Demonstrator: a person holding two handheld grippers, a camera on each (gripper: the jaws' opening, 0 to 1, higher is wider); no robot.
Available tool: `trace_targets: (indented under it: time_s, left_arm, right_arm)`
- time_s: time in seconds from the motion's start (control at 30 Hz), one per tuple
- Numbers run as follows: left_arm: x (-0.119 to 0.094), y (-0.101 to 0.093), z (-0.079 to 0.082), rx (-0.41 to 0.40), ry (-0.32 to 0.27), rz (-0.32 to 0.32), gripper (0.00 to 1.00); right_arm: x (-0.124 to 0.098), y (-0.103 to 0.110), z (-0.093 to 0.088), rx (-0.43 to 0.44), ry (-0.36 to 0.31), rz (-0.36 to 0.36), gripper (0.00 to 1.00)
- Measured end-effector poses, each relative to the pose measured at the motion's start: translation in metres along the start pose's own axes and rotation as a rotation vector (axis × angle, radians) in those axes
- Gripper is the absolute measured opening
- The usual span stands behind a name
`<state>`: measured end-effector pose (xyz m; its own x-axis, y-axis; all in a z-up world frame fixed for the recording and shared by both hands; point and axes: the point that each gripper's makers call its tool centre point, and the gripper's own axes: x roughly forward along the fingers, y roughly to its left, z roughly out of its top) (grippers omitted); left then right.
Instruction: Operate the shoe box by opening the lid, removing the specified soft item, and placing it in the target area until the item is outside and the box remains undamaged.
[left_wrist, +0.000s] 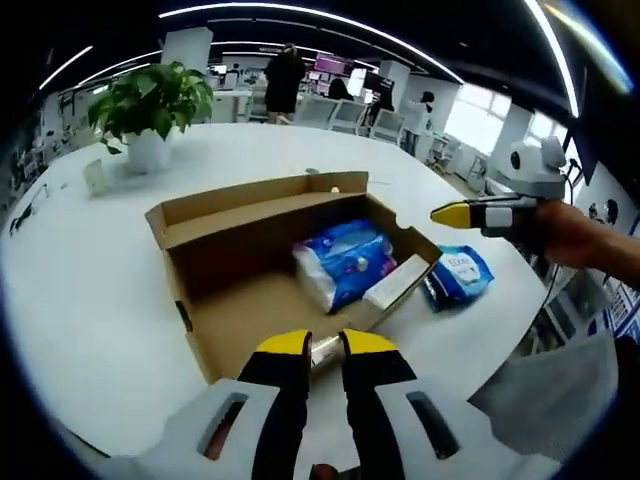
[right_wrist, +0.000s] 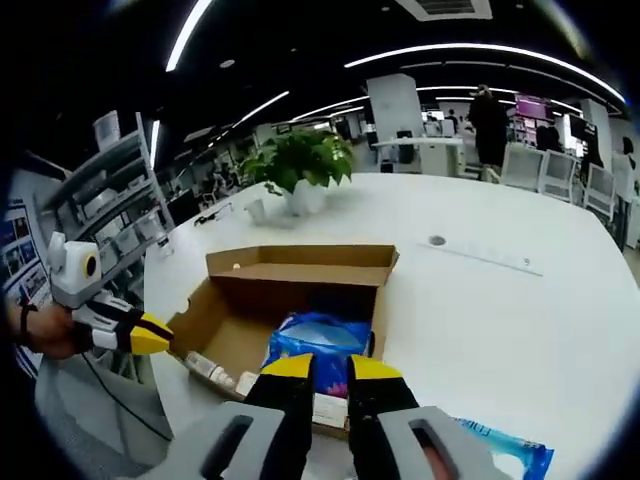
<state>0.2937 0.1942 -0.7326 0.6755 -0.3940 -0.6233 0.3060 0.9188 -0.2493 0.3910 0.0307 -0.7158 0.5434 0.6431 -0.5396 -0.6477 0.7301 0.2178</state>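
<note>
A white table (left_wrist: 90, 300) carries an open cardboard box (left_wrist: 215, 305) at centre, a blue packet (left_wrist: 458, 275) right, a potted plant (left_wrist: 150, 110) upper left.

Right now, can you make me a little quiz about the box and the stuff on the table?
1. True or false: the cardboard box is open.
2. Which colour is the soft pack inside the box: A red, B blue, C green?
3. What lies on the white table just outside the box, on the side where the right gripper hovers?

Key: 1 true. 2 B. 3 A second blue packet. Bonus look: the left gripper points at the box's near wall.
</note>
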Motion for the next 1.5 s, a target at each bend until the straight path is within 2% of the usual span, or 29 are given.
trace_targets:
  time_s: [0.23, 0.43, 0.67, 1.03, 1.3, 1.5]
  left_arm:
    - [-0.005, 0.012, -0.001, -0.025, -0.007, 0.013, 0.10]
    - [-0.006, 0.012, -0.002, -0.022, 0.000, 0.012, 0.10]
    - [-0.004, 0.009, -0.002, -0.019, 0.002, 0.017, 0.11]
    - [-0.004, -0.004, -0.003, -0.004, 0.007, 0.034, 0.12]
    - [-0.006, -0.015, -0.006, 0.006, 0.004, 0.056, 0.12]
    - [-0.004, -0.022, -0.005, 0.018, 0.009, 0.061, 0.12]
  right_arm:
    - [0.021, 0.017, -0.004, -0.050, 0.048, 0.038, 0.11]
    - [0.035, 0.027, -0.006, -0.098, 0.091, 0.060, 0.16]
    - [0.041, 0.036, -0.011, -0.166, 0.118, 0.078, 0.19]
    - [0.045, 0.038, -0.022, -0.306, 0.173, 0.109, 0.25]
    - [0.047, 0.042, -0.030, -0.313, 0.196, 0.121, 0.27]
    - [0.045, 0.050, -0.043, -0.332, 0.221, 0.143, 0.28]
